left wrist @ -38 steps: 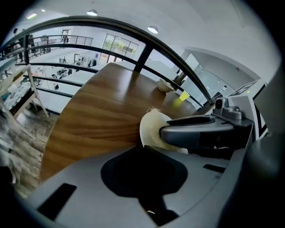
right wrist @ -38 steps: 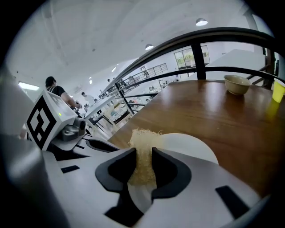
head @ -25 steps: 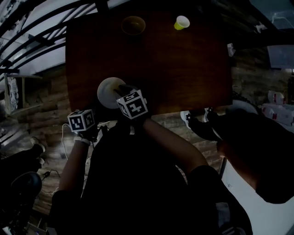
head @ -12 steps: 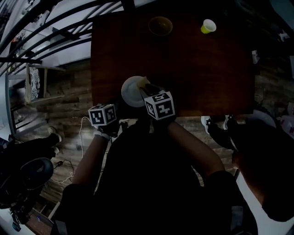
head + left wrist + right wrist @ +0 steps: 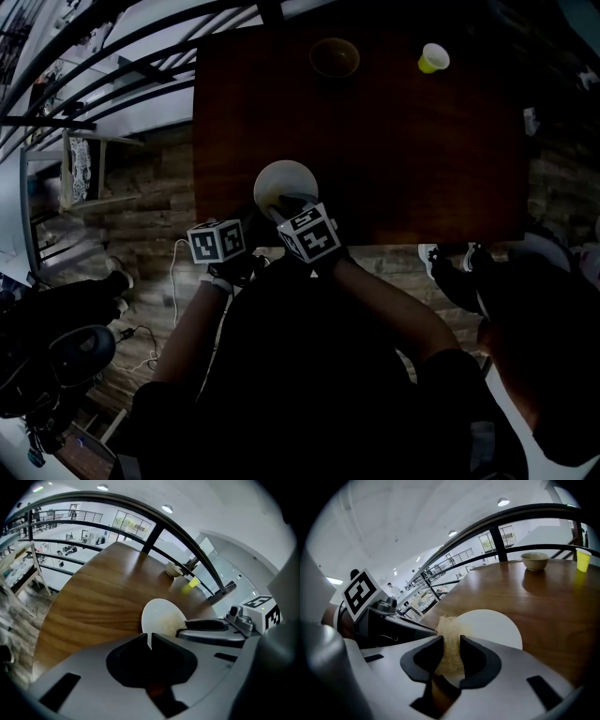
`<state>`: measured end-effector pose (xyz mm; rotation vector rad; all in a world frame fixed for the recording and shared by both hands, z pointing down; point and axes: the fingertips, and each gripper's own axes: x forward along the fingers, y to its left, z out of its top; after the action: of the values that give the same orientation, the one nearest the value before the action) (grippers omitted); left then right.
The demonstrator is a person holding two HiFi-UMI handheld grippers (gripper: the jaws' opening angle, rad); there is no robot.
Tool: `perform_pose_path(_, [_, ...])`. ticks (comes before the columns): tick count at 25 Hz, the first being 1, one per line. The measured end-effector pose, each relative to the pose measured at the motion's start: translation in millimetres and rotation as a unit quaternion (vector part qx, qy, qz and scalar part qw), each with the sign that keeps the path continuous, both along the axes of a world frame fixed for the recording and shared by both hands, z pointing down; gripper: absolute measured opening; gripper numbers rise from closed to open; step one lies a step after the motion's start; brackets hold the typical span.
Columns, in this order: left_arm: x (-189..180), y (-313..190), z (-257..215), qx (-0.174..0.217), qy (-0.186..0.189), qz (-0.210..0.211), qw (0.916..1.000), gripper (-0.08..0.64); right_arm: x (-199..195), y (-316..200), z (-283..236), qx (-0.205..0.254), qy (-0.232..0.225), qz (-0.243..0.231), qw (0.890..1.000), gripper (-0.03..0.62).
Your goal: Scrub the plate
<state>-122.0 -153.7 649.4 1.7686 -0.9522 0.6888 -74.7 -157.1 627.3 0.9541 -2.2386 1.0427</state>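
A white plate (image 5: 286, 183) lies near the front left edge of the dark wooden table (image 5: 422, 150). My left gripper (image 5: 150, 638) is shut on the plate's near rim, which stands thin between the jaws; the plate (image 5: 161, 619) shows faint smears. My right gripper (image 5: 451, 641) is shut on a tan scrubbing sponge (image 5: 450, 637) whose tip rests on the plate (image 5: 492, 623) at its near left edge. Seen from the head view, the left gripper (image 5: 249, 225) and the right gripper (image 5: 286, 208) sit side by side at the plate's near side.
At the table's far edge stand a tan bowl (image 5: 334, 56) and a yellow cup (image 5: 433, 58). Both also show in the right gripper view: bowl (image 5: 534, 560), cup (image 5: 583, 559). A dark railing (image 5: 140, 515) curves behind the table. Wooden floor lies below.
The right gripper with the sponge has slid leftward and back toward me across the plate. The left gripper keeps its hold on the rim. The head camera has shifted a little.
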Motion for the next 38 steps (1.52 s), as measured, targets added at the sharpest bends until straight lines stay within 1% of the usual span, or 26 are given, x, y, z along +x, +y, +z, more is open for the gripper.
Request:
perform_pose_path(4, [7.2,-1.9,2.9,-0.002,0.004,0.008,1.0,0.034,21.2,-9.0,-0.6,-0.006,0.005,0.027,1.0,0.12])
perform_pose_path(6, [8.2,1.7,3.1,-0.006,-0.003,0.012,0.9999,0.034,36.8,-10.8,-1.4,-0.01,0.008,0.049,0.999,0.12])
perform_pose_path(11, [5.4,-0.6,3.9,-0.005,-0.006,0.009,0.9999,0.034,75.0,-31.6,-10.9,0.0,0.007,0.106,0.994,0.12])
perform_pose_path(13, [5.8,2.9,5.1,-0.008,-0.003,0.007,0.9999,0.034,82.4,-32.4,-14.8,0.0,0.004,0.118,0.993,0.12])
perform_pose_path(15, [7.3,4.4,4.9,-0.008,-0.003,0.005,0.9999,0.034,82.4,-28.3,-17.8,-0.001,0.0,0.115,0.993,0.12])
perform_pose_path(17, [8.2,4.4,4.0,-0.008,-0.001,0.006,1.0,0.034,72.1,-20.0,-19.3,-0.004,-0.004,0.099,0.995,0.12])
perform_pose_path(19, [9.4,3.2,3.0,-0.008,0.003,0.003,1.0,0.034,55.3,-9.1,-18.8,-0.008,-0.009,0.072,0.997,0.12])
perform_pose_path(23, [9.3,-3.4,3.6,-0.005,-0.002,-0.003,1.0,0.034,19.7,12.8,-13.1,-0.02,-0.016,0.009,1.0,0.12])
perform_pose_path(26, [11.9,-7.0,-1.3,-0.001,-0.002,-0.001,1.0,0.034,5.9,21.5,-6.5,-0.026,-0.018,-0.015,0.999,0.12])
perform_pose_path(28, [12.0,-6.5,1.6,-0.001,-0.003,0.0,1.0,0.034,7.7,20.9,-2.4,-0.028,-0.015,-0.015,0.999,0.12])
perform_pose_path(31, [10.3,-5.2,4.0,-0.004,-0.002,-0.002,1.0,0.034,17.3,14.0,-0.4,-0.028,-0.01,-0.001,1.0,0.12])
perform_pose_path(34, [7.5,-4.2,4.5,-0.005,0.001,-0.005,1.0,0.034,32.2,5.6,1.9,-0.03,-0.005,0.023,0.999,0.12])
perform_pose_path(38, [10.2,-6.8,0.2,-0.002,-0.002,-0.004,1.0,0.034,62.1,-11.2,-0.7,-0.026,-0.005,0.064,0.998,0.12])
